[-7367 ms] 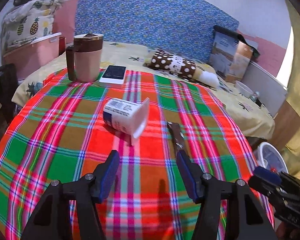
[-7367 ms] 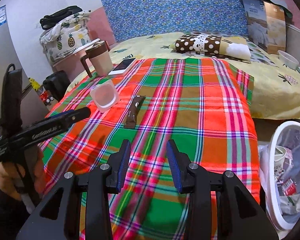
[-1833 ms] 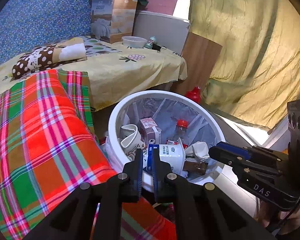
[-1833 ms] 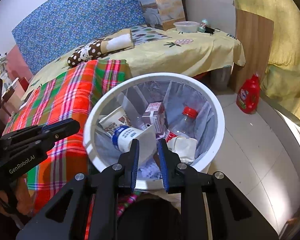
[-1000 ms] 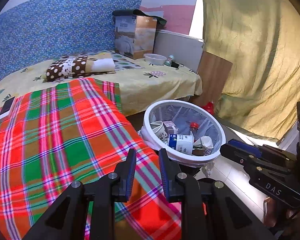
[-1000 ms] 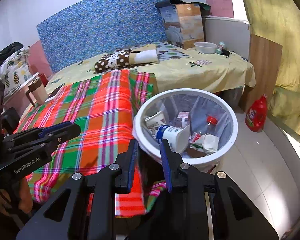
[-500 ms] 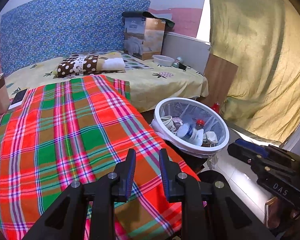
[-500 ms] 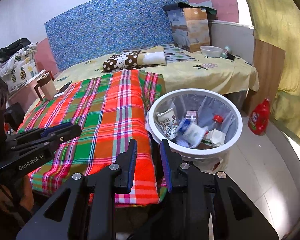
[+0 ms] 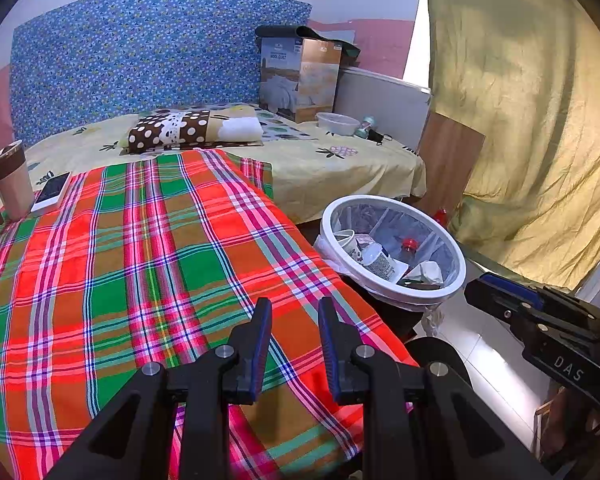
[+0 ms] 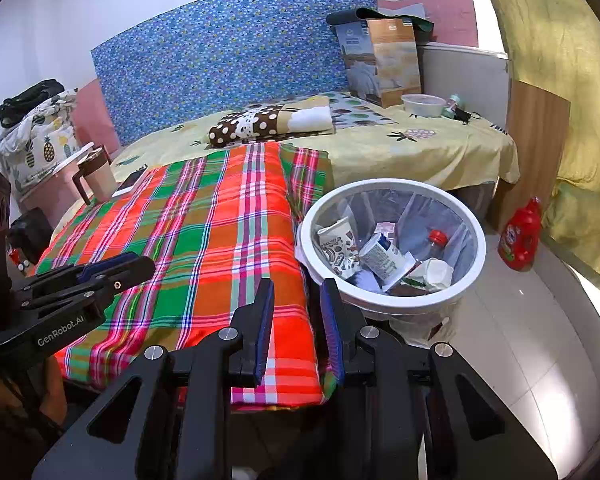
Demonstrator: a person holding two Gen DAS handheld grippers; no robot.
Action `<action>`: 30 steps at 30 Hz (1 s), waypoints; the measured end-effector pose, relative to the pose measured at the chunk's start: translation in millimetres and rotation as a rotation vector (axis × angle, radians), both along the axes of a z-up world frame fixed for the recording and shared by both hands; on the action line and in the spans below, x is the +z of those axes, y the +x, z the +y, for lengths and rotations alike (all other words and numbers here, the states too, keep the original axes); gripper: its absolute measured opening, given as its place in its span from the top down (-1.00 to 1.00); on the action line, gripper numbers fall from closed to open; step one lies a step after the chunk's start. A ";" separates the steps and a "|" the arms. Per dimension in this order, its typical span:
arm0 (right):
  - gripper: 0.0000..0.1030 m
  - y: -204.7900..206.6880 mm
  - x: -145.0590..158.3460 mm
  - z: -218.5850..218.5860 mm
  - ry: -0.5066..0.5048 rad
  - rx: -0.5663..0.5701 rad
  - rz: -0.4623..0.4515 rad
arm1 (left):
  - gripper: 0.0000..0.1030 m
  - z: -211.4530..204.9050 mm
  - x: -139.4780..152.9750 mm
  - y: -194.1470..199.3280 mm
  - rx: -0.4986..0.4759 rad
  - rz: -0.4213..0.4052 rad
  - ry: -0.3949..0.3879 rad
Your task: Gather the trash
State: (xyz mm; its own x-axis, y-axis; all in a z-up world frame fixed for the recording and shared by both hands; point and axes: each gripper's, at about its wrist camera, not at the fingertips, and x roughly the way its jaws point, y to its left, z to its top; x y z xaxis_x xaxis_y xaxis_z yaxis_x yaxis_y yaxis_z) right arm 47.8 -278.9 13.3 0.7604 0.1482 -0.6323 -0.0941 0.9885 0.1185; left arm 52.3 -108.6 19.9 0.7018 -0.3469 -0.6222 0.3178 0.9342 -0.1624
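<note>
A white trash bin (image 9: 452,248) (image 10: 474,236) stands on the floor at the right edge of the plaid-covered table (image 9: 148,264) (image 10: 204,240). Inside it lie a white cup with a blue label (image 9: 378,262) (image 10: 380,256), a patterned paper cup (image 10: 338,248), a red-capped bottle (image 10: 436,238) and crumpled paper. My left gripper (image 9: 292,320) hangs above the table's near right corner, slightly open and empty. My right gripper (image 10: 296,304) hovers just left of the bin, slightly open and empty.
A brown-lidded mug (image 9: 10,184) (image 10: 96,174) and a phone (image 9: 52,194) sit at the table's far left. A bed with a polka-dot pillow (image 9: 188,130) lies behind. A red detergent bottle (image 10: 522,234) stands on the floor right of the bin.
Both grippers have pulled back and up from the bin. The white cup and the brown wrapper, once on the table, now lie in the bin. Both grippers went from shut to slightly open.
</note>
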 end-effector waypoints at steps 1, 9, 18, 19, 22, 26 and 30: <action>0.49 0.1 0.1 0.4 0.000 -0.001 0.000 | 0.55 -0.2 -0.4 -0.2 0.000 0.000 0.000; 0.49 -0.6 0.0 0.7 -0.001 0.000 0.000 | 0.54 0.0 -0.6 -2.0 0.007 -0.004 0.001; 0.49 -1.3 0.4 1.5 -0.001 0.001 0.001 | 0.55 0.5 -0.2 -4.3 0.006 -0.002 -0.003; 0.49 -1.7 0.6 2.1 -0.001 0.001 0.001 | 0.55 0.4 -0.3 -3.9 0.006 -0.002 -0.002; 0.49 -2.3 1.3 2.6 -0.001 0.004 0.001 | 0.54 0.0 -0.3 -4.1 0.007 -0.003 -0.001; 0.49 -2.4 1.4 3.2 0.000 0.004 0.000 | 0.55 -0.5 -0.4 -4.5 0.010 -0.003 0.001; 0.49 -2.3 1.4 3.0 0.000 0.004 0.000 | 0.54 -1.4 -0.8 -4.9 0.007 -0.005 0.002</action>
